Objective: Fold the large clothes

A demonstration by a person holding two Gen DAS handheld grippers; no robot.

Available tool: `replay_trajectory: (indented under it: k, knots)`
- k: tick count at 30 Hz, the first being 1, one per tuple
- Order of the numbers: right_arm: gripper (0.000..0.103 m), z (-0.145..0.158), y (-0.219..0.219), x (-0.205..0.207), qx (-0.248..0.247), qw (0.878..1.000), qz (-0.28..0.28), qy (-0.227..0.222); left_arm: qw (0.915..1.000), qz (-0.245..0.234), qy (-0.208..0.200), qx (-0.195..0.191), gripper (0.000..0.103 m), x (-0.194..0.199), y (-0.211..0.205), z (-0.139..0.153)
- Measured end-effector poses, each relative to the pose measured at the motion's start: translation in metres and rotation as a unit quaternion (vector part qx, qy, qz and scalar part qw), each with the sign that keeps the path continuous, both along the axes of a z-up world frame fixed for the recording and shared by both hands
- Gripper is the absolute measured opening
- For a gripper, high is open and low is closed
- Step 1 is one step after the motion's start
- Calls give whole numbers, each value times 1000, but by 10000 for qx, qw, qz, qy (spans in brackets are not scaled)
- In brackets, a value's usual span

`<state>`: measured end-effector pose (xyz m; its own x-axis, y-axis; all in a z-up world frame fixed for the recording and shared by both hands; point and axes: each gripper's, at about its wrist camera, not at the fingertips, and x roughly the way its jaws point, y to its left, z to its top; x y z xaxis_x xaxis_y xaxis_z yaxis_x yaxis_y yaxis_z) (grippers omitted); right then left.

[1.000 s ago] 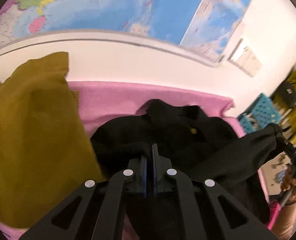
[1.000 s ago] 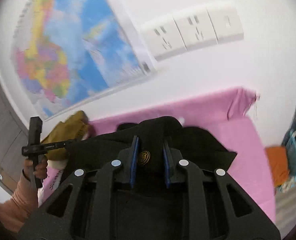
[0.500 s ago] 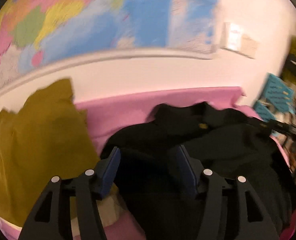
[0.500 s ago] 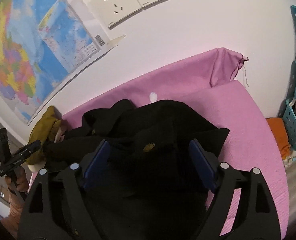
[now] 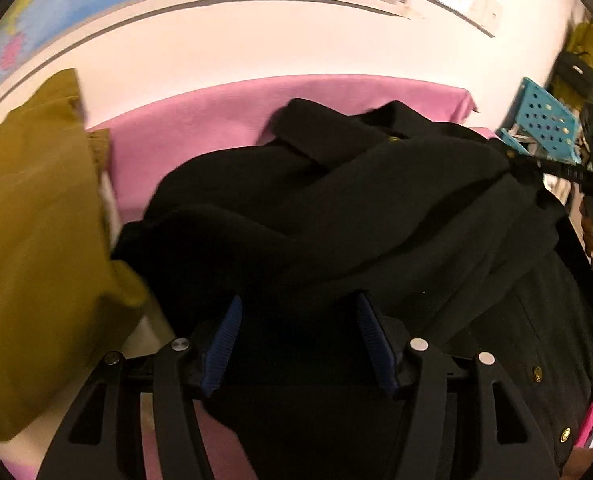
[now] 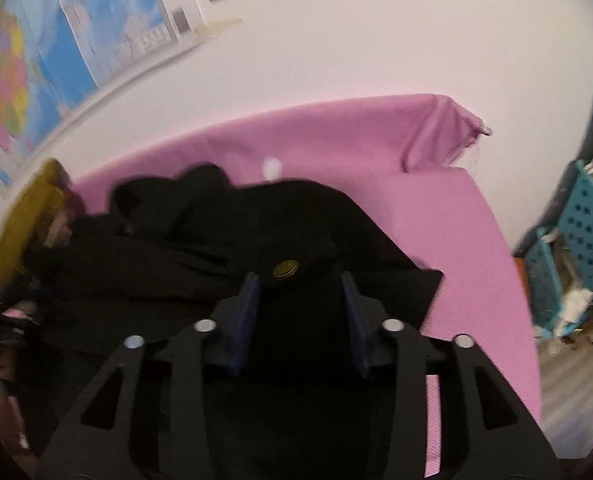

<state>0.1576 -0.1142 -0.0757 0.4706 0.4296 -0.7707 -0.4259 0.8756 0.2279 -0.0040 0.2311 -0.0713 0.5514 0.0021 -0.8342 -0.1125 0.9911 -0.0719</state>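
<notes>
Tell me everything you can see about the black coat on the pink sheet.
The black coat is thick, matte, wool-like cloth with round brass buttons. It lies rumpled in a heap on the pink sheet, sleeves folded across the body, its left edge against a mustard garment. The left gripper and right gripper sit over it, jaws open.

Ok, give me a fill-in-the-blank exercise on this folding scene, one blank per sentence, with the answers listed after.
1. The black coat lies on a ____ cloth.
2. Beside the coat sits a bunched garment coloured ____.
3. The blue-padded fingers of the left gripper stand ____.
4. A round ____ button shows just ahead of the right gripper.

Missing words: pink; mustard yellow; open; brass
</notes>
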Motion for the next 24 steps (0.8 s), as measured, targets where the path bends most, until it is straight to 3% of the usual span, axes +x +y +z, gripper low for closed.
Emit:
replay_trajectory:
  k: [4,6,10,14,16,18,20,24]
  knots:
    - [55,29,-17,-26,321,9975,-138,-612,9995,-27,-243,181,62,-24,-4,15]
    - [57,46,-16,-45,468,9950,107,-876,9991,-138,-388,117,65,-35,-10,21]
    - [58,38,19,-64,158,9918,1032,-732,9984,-291,-471,92,71,-49,-23,21]
    - [57,-4,39,-45,-63,9945,1044,-27,9993,-168,-327,38,71,-53,-28,4]
    - [57,-12,40,-39,-175,9959,882,31,9995,-74,-314,3,71,-61,-27,0]
    - [59,3,32,-43,66,9966,822,-34,9993,5,-378,-62,73,-70,-24,0]
    - [70,25,19,-56,346,9953,869,-256,9986,20,-454,-264,78,-87,-20,4]
    - [79,51,-23,-89,666,9924,931,-452,9979,113,-419,-478,78,-114,-16,2]
